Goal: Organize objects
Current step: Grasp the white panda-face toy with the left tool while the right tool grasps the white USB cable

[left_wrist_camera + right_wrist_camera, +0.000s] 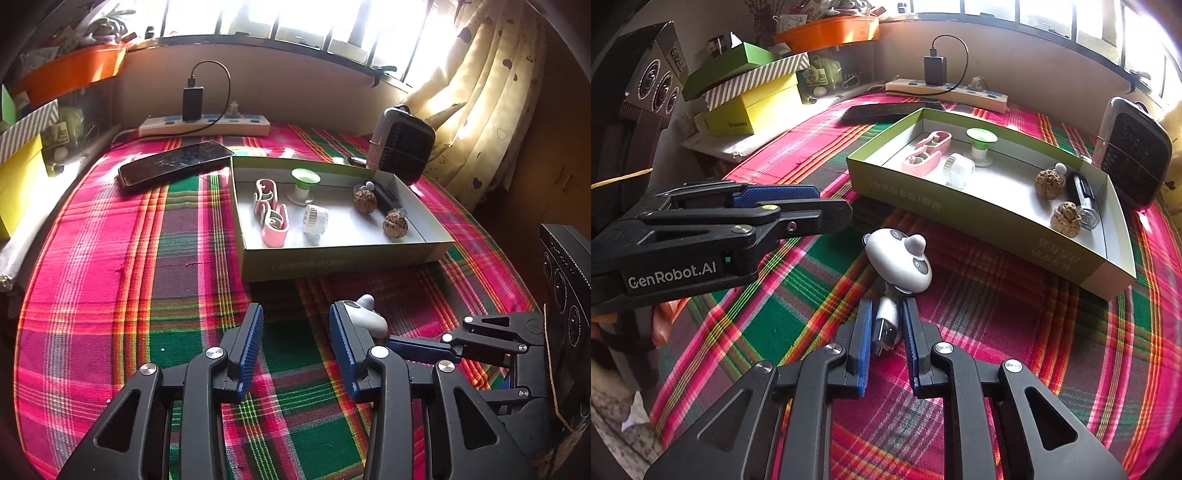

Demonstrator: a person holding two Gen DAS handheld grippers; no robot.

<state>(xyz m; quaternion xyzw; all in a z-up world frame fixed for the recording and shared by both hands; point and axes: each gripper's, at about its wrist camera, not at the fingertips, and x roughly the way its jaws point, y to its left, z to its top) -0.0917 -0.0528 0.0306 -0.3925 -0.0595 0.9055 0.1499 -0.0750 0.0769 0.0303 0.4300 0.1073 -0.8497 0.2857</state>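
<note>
on the plaid cloth (110, 295) of the table, seen from the left wrist, the left tongs (295, 347) stand partly apart with nothing between their blue pads, only cloth showing in the gap. just beyond the right pad lies the white panda gadget (369, 317), and the right tongs (417, 349) reach in from the right to its near end. farther back sits the green cardboard tray (332, 258), holding two pink clips (271, 214), a green-topped spool (304, 184), a white cap (315, 218), two walnuts (380, 212) and a black tube (386, 195). a phone (173, 164) lies left of the tray, a power strip (203, 125) by the wall, a small heater (402, 147) at the right.

from the right wrist, the right tongs (888, 325) are narrow, pinched on the metal plug (886, 325) at the near end of the panda gadget (899, 264), whose white body rests on the cloth just ahead, near the tray's front wall (979, 225). the left tongs (834, 214) come in from the left, beside the gadget and not touching it. stacked boxes (750, 96) stand at the far left.
</note>
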